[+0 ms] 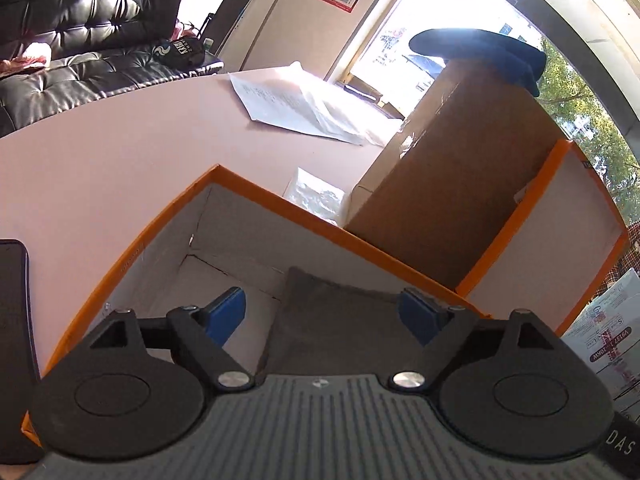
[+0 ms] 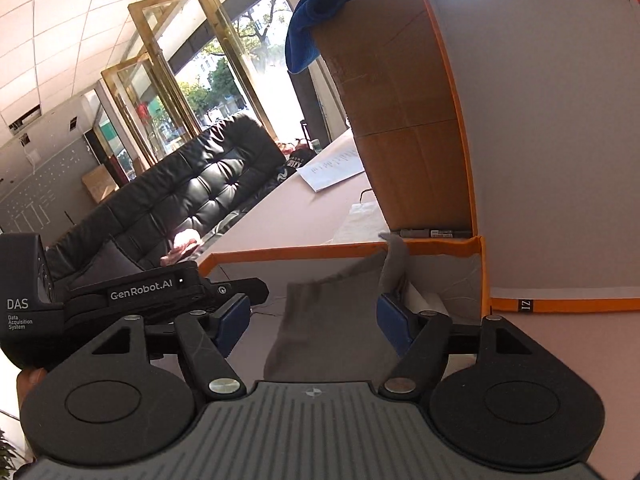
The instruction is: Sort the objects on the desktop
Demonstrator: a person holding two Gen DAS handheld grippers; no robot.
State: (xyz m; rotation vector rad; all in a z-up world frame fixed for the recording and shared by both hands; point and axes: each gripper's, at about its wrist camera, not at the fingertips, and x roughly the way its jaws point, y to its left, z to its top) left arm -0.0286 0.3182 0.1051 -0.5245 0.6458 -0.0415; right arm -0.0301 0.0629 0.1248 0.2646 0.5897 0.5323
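Observation:
An orange-rimmed box (image 1: 256,196) with a white inside stands on the pink table (image 1: 100,160); its lid (image 1: 576,240) stands upright against a brown carton (image 1: 460,184). A grey cloth (image 1: 336,320) lies inside the box. My left gripper (image 1: 326,314) is open above the cloth, a blue pad on each side. In the right wrist view the box (image 2: 280,252) and grey cloth (image 2: 340,320) show below my open right gripper (image 2: 314,322). One cloth corner (image 2: 394,260) sticks up. The left gripper's body (image 2: 152,284) is to the left.
A black phone (image 1: 14,320) lies left of the box. Papers (image 1: 296,104) and a clear plastic bag (image 1: 316,196) lie farther back. A blue cloth (image 1: 480,50) lies on the carton. A marker pen (image 2: 432,233) lies behind the box. A black sofa (image 1: 80,40) stands beyond the table.

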